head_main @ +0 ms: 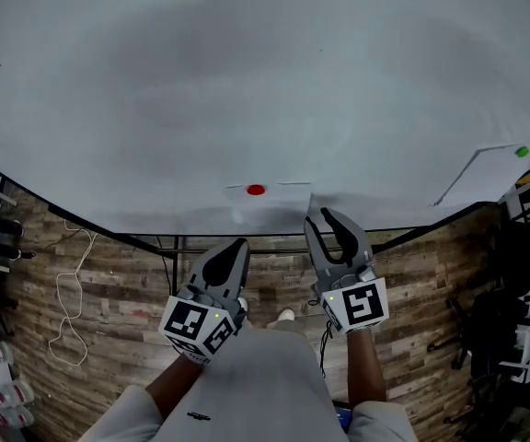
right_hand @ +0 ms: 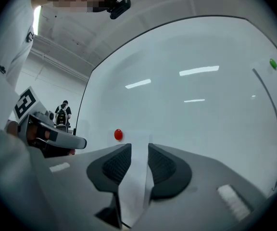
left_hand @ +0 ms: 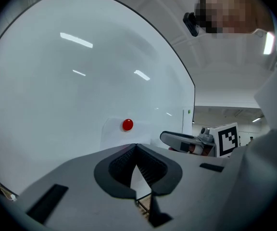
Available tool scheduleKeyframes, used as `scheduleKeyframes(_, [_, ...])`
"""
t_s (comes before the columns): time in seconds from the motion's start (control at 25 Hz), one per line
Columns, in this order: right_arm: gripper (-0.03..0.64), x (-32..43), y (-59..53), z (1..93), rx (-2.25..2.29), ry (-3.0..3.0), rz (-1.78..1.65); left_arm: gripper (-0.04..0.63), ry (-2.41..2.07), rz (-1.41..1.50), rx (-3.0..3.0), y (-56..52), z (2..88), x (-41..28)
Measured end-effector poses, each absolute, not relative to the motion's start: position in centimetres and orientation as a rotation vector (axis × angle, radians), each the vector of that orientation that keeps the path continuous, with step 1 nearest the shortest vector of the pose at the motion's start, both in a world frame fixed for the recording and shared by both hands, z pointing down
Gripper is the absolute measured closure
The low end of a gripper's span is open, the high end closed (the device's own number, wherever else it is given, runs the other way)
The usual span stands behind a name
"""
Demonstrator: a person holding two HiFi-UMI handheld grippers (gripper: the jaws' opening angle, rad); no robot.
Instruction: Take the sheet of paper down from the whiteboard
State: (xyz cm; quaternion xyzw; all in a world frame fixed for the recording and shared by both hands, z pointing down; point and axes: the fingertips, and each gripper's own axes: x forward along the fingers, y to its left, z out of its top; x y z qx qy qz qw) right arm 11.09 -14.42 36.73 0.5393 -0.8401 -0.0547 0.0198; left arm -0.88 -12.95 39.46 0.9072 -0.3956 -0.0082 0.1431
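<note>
Head view: sheet of paper [head_main: 279, 203] low on the whiteboard [head_main: 247, 81], held under a red magnet [head_main: 256, 190].
Right gripper [head_main: 318, 217] jaws stand wide apart near the sheet's right edge, pressing on nothing; left gripper [head_main: 238, 245] jaws are together, empty, just below the board's lower edge.

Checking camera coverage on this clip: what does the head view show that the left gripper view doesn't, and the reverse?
Head view only: the white cable on the floor, and the marker cube of the left gripper from above. Left gripper view only: the ceiling, and the left gripper's shut jaws seen close up. Both: the whiteboard, the sheet of paper under the red magnet, and the right gripper by the sheet.
</note>
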Motion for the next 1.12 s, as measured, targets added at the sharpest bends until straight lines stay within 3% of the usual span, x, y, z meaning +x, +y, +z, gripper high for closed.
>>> scheduleKeyframes(1.04, [0.512,10.5,-18.1,37.4,1.524,-2.674,-0.116,0.589,-1.173,-0.027,2.552,-14.4,40.3,0.6])
scheduleKeyframes(1.12, [0.560,10.7,-18.3,37.5,1.559,-2.651,-0.129,0.589,-1.168,-0.024,2.553,-14.5,40.3,0.3])
